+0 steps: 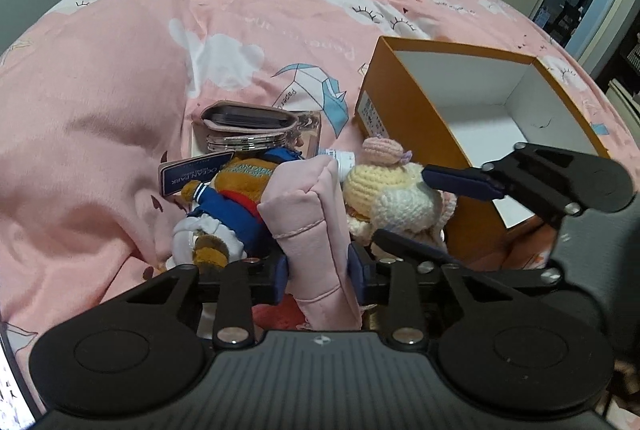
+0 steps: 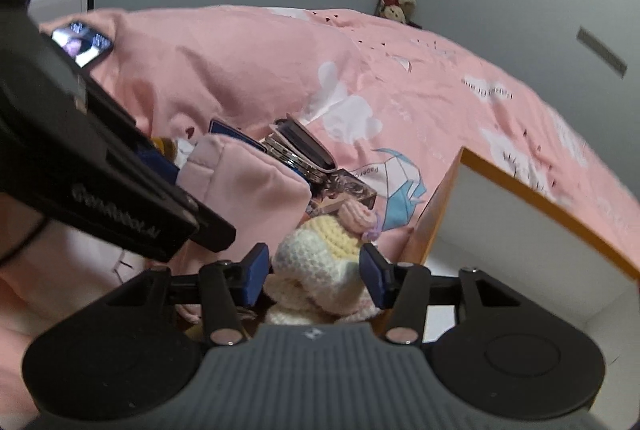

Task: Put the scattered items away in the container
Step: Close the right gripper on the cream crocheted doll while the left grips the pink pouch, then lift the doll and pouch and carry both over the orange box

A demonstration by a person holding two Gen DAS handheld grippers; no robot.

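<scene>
Your right gripper (image 2: 314,276) straddles the crocheted doll (image 2: 320,262) — blue pads either side, whether they're pressing I can't tell. The pink pouch (image 2: 244,186) sits just left of it, the orange box (image 2: 440,206) right beside, all on the pink bedspread (image 2: 420,102).

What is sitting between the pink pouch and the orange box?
The crocheted doll sits between the pink pouch and the orange box. The left wrist view shows it best, with the right gripper around it.
</scene>
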